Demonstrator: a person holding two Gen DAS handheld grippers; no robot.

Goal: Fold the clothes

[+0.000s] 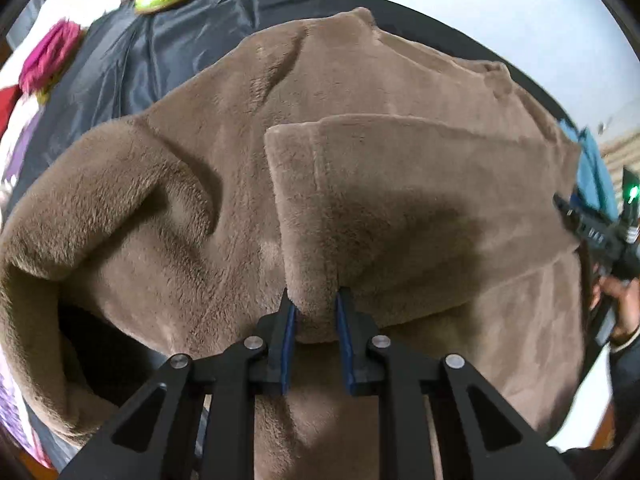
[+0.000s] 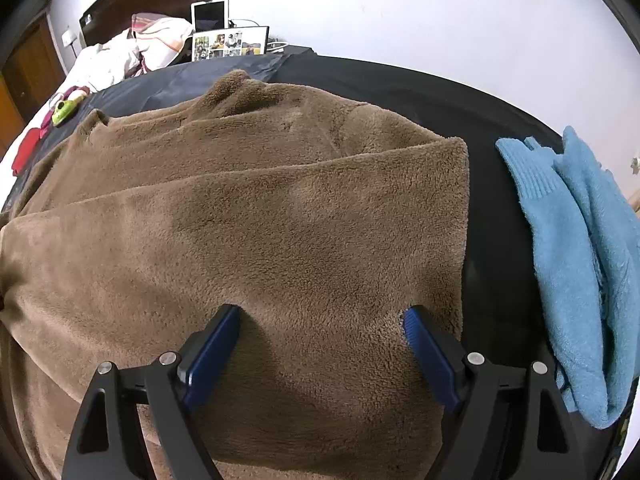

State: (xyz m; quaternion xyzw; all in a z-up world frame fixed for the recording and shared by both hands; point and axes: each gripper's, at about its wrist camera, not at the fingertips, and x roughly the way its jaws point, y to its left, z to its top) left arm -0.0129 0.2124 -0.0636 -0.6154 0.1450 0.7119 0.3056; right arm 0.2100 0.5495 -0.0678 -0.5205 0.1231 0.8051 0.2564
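Observation:
A large brown fleece garment [image 1: 192,200] lies spread over a black sheet [image 1: 120,56], with one flap folded across its middle. My left gripper [image 1: 314,300] points steeply down at the near corner of that flap, and its blue pads [image 1: 289,332] pinch a ridge of the fleece between them. In the right wrist view the same garment [image 2: 240,220] fills the frame. My right gripper [image 2: 320,316] stands open just above it near its right edge, with nothing pinched between its pads [image 2: 424,344].
A light blue sweater [image 2: 580,260] lies on the black sheet [image 2: 492,200] to the right of the brown garment. A green object [image 2: 64,112], red cloth [image 2: 26,150], bedding and a photo frame [image 2: 230,46] sit at the far left. A person's hand [image 1: 618,300] shows at the right edge.

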